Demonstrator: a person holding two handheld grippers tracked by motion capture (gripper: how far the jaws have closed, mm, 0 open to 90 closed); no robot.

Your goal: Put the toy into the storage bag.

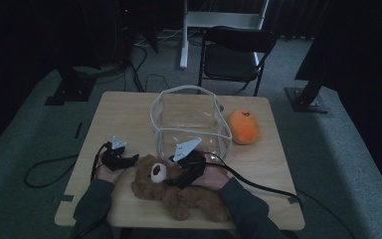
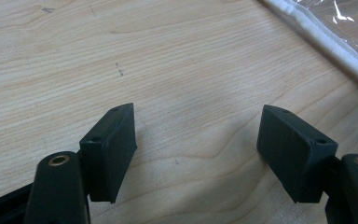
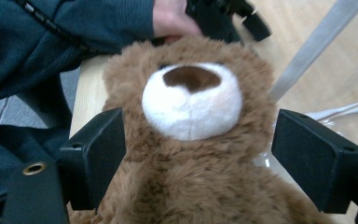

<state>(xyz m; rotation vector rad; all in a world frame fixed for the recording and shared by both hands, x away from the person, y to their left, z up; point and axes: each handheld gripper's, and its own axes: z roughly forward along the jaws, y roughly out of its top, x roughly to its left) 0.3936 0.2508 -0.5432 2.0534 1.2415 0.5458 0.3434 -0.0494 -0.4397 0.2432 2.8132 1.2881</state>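
While the teddy bear (image 1: 179, 186) lies on its back at the near edge of the wooden table (image 1: 124, 117), the right gripper (image 3: 196, 163) straddles its neck, jaws spread wide with the left pad against the fur and the right pad just clear. Beside the bear's head, the left gripper (image 2: 196, 149) hovers over bare wood, jaws wide apart and empty. Behind stands a clear plastic container (image 1: 191, 124), an orange plush (image 1: 243, 127) to its right.
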